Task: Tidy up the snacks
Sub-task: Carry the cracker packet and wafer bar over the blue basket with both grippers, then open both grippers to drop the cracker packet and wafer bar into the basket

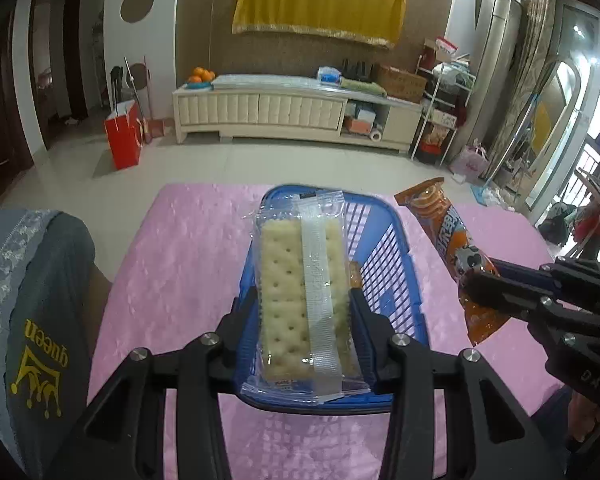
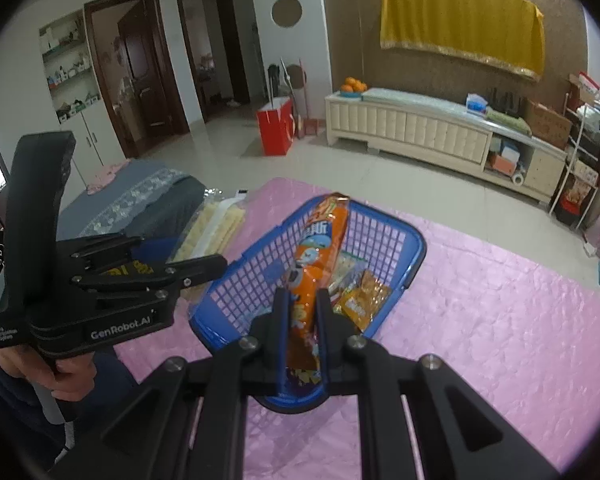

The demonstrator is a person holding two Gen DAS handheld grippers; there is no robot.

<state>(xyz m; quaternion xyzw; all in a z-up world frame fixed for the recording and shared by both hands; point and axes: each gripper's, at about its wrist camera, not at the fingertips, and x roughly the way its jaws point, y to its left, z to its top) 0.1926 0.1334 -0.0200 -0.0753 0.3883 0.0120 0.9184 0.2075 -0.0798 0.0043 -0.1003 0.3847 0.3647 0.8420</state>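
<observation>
My left gripper (image 1: pixel 304 300) is shut on a clear pack of crackers (image 1: pixel 300 284), held lengthwise above the blue mesh basket (image 1: pixel 384 264) on the pink tablecloth. In the right wrist view the same left gripper (image 2: pixel 204 268) and cracker pack (image 2: pixel 212 232) hover at the basket's left rim. My right gripper (image 2: pixel 304 300) is shut on a long orange snack pack (image 2: pixel 316 256), held over the basket (image 2: pixel 380 240). The left wrist view shows that orange pack (image 1: pixel 448 232) to the right of the basket, pinched by the right gripper (image 1: pixel 476 284). Small snack packets (image 2: pixel 360 296) lie inside the basket.
A grey cushion with lace trim (image 1: pixel 28 300) sits at the table's left edge. Pink tablecloth (image 2: pixel 500 320) stretches to the right of the basket. A hand (image 2: pixel 56 364) grips the left tool. Behind the table are tiled floor, a red bag (image 1: pixel 124 136) and a white cabinet (image 1: pixel 280 108).
</observation>
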